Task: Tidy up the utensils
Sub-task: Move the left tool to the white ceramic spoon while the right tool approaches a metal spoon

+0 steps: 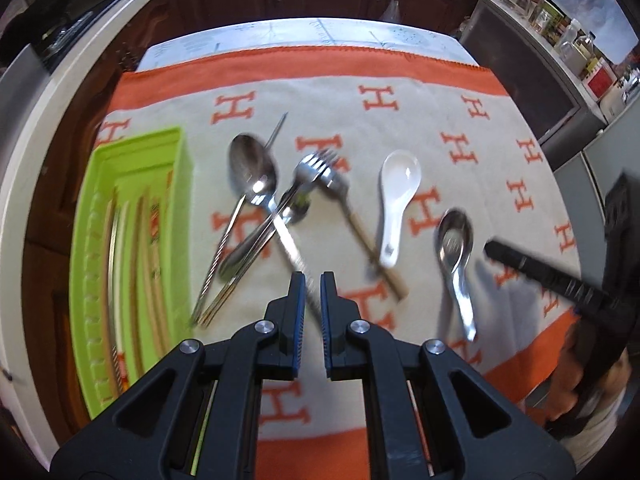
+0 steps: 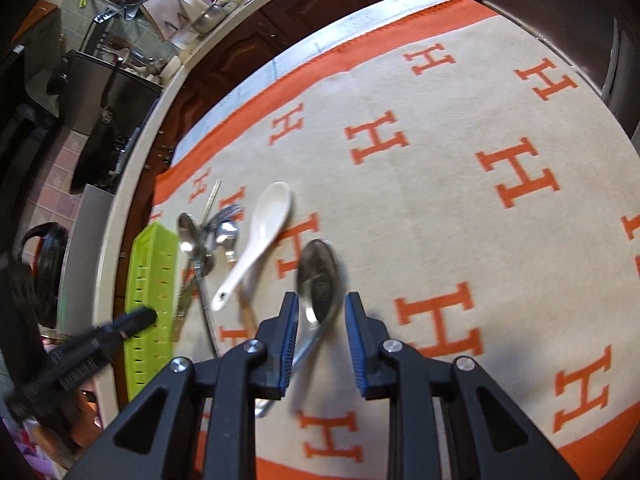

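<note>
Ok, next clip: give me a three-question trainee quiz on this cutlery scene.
1. True or false: the right tool has clamped the small metal spoon.
2. What colour is the utensil tray?
3. The white ceramic spoon lies: A) in the tray, B) on the cloth, C) in the left tool.

Key: 1 false, its fingers are apart around the spoon; 2 green; 3 B.

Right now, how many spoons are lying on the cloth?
3: a white spoon mid-cloth, a short metal spoon to its right, and a long metal spoon in the tangled pile. That pile may hide more.
</note>
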`<act>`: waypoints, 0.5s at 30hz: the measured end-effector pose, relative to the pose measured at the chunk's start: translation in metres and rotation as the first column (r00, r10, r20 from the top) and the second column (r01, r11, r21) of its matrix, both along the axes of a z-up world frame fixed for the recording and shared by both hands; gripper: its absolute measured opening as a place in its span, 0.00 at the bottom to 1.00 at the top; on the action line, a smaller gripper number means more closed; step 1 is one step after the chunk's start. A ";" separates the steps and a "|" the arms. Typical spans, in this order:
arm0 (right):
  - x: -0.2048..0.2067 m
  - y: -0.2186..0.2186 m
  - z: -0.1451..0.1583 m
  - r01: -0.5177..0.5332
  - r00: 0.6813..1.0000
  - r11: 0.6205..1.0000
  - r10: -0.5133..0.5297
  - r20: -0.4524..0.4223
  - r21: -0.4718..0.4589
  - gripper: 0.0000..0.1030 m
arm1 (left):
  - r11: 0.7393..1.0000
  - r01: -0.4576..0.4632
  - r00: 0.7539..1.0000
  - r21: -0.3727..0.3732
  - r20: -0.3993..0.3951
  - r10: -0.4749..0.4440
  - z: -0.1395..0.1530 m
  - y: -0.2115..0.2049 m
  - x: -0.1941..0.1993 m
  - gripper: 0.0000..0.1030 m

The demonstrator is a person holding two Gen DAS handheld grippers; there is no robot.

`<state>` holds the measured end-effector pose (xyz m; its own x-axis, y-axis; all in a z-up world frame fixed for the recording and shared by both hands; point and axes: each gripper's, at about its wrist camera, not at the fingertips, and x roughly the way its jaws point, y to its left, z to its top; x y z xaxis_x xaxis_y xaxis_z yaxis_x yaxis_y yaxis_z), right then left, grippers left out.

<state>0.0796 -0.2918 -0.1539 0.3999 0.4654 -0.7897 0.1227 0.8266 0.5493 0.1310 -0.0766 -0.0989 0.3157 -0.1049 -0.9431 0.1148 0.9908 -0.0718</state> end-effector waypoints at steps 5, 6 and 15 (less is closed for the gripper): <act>0.005 0.000 -0.010 -0.029 1.000 1.000 0.029 0.003 0.005 0.23 | 0.999 0.016 0.998 -0.038 -0.052 -0.018 -0.016 -0.027 0.046 0.05; 0.006 0.000 -0.012 -0.035 0.999 0.999 0.035 0.006 0.005 0.23 | 0.999 0.022 0.998 -0.043 -0.064 -0.025 -0.021 -0.033 0.054 0.05; 0.019 0.008 -0.022 -0.092 0.995 0.996 0.093 0.032 -0.007 0.23 | 0.998 0.013 0.980 -0.066 -0.197 -0.025 -0.074 -0.060 0.107 0.05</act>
